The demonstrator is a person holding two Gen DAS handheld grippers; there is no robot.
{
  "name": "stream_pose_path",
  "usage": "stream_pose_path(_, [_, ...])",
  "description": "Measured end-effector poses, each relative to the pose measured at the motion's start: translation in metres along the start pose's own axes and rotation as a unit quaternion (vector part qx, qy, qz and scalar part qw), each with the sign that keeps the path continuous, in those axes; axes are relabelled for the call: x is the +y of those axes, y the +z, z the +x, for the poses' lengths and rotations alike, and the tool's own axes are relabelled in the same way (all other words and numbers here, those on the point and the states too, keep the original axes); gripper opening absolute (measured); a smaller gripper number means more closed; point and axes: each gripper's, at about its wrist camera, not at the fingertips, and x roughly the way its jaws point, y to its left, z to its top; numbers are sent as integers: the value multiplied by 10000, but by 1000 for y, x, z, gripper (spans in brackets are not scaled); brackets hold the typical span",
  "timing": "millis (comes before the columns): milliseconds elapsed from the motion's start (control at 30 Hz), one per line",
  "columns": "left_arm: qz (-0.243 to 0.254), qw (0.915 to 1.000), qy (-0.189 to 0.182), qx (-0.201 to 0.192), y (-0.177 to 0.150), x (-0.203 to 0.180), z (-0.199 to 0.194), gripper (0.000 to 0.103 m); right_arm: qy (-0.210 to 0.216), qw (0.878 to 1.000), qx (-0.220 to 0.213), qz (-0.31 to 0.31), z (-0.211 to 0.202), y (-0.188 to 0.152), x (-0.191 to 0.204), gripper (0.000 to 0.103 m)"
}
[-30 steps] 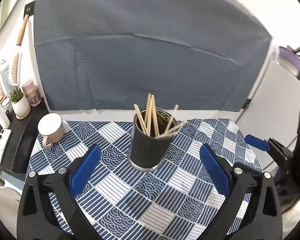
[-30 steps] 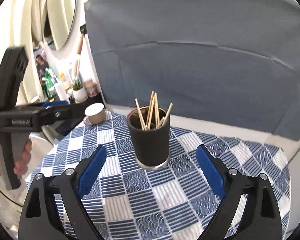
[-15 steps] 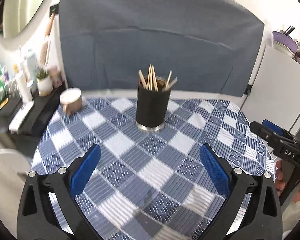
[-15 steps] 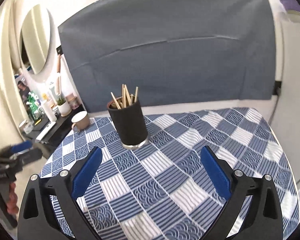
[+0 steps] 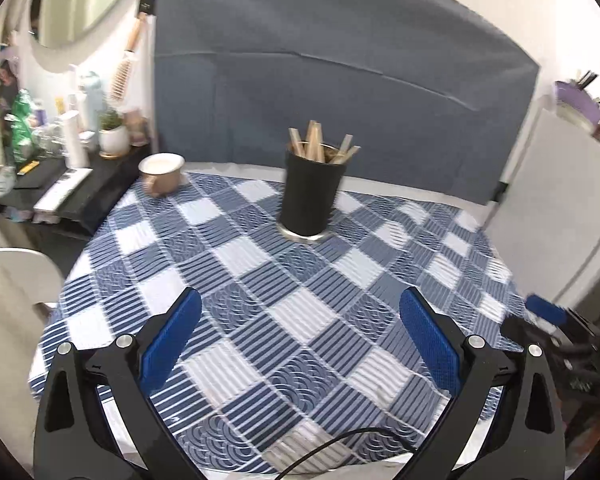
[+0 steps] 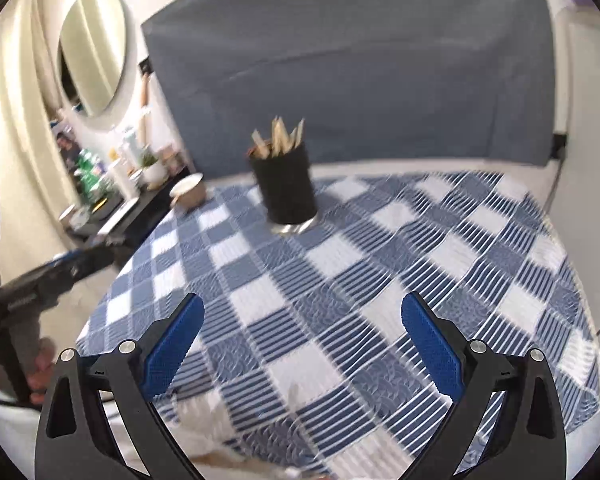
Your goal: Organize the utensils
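Black holder (image 5: 311,194) with wooden chopsticks (image 5: 318,146) stands upright on the counter (image 5: 284,320), at 12 o'clock of your left tongs (image 5: 300,340), well apart from them. In the right view the holder (image 6: 286,190) sits at about 11 o'clock of your right tongs (image 6: 302,338), sticks (image 6: 278,138) fanned out of the top. Nothing touches it.

Change vs one second ago: the holder was close in front of both tongs, nearly between the blue pads; now it's far up the checked cloth (image 5: 340,264), much smaller in both views. You've pulled both tongs back toward the near edge of the counter. Holder position on the cloth looks the same, sticks same spread.

Left tongs: pads (image 5: 170,338) wide apart, gripping nothing, same as before. Right tongs: pads (image 6: 172,342) wide apart too, nothing between them.

Beige mug (image 5: 161,172) at 10 o'clock of the holder, near the cloth's far left edge, unmoved. Side shelf (image 5: 56,192) with bottles and a small potted plant (image 5: 113,134) left of that. Right tongs' tip (image 5: 546,314) shows at 3 o'clock in the left view; left tongs' body (image 6: 40,284) at 9 o'clock in the right view. Both frames motion-blurred.
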Motion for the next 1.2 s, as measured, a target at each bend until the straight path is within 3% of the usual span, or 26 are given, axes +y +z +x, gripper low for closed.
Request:
stream_pose_path(133, [-10, 9999, 48, 96, -3, -1, 1, 97, -280, 9995, 105, -52, 1, -6, 4, 95])
stream_pose_path(367, [53, 9994, 325, 74, -6, -2, 0, 97, -300, 9994, 14, -143, -1, -11, 8, 95])
stream_pose_path(1200, [470, 9978, 168, 435, -10, -18, 16, 97, -556, 9980, -107, -282, -2, -10, 9, 95])
